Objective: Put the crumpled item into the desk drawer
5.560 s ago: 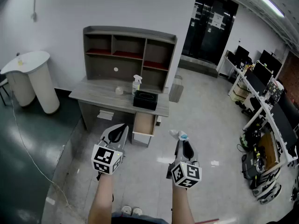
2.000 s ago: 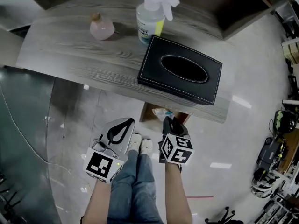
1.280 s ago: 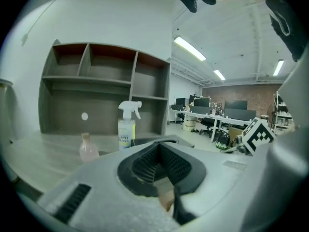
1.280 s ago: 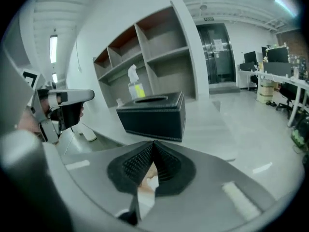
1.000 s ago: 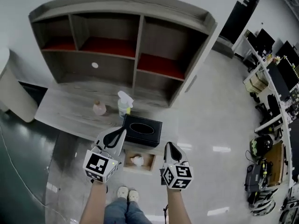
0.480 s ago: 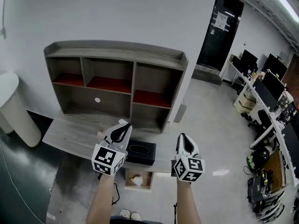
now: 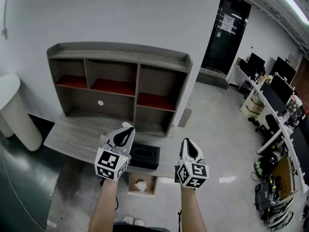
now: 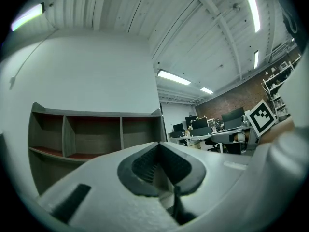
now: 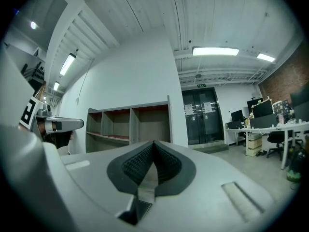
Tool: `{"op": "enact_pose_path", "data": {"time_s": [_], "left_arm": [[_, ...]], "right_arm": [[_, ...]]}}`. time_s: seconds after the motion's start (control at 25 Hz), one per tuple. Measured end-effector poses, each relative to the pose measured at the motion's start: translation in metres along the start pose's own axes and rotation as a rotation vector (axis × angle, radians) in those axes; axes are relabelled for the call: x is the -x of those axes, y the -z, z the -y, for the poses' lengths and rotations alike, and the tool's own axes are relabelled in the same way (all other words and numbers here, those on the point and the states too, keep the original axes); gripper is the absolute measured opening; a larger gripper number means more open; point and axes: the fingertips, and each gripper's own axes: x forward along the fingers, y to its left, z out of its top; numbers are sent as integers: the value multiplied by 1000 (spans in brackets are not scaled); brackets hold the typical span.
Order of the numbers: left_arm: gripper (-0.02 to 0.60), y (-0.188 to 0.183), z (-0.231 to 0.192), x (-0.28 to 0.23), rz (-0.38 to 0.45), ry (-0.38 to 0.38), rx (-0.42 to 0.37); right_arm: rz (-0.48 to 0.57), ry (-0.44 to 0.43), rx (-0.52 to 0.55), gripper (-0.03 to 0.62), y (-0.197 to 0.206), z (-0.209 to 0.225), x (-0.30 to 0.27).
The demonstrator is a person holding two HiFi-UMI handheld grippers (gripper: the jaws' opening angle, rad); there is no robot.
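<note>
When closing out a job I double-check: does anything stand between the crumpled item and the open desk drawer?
Nothing visible does: the crumpled item already lies inside the open desk drawer. The left hand-held gripper and right hand-held gripper are both shut and empty.

Open-plan office, this one: a row of workstations (image 7: 270,105) with monitors (image 7: 281,75) runs down the right edge. Strip lights (image 7: 277,1) run overhead, dark double doors (image 7: 223,30) sit upper right, and the floor (image 7: 212,115) is glossy. Centre frame, a desk (image 7: 72,137) carries a shelf unit (image 7: 118,81). The far right wall (image 9: 291,82) looks like brick, hard to say.
</note>
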Motion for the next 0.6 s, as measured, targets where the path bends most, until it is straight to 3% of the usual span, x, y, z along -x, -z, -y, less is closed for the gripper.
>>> {"op": "enact_pose_path", "data": {"time_s": [0.6], "left_arm": [[0,14,1,13,-19,2,36]], "right_arm": [[-22,-1,13,11,5,-9,12]]}}
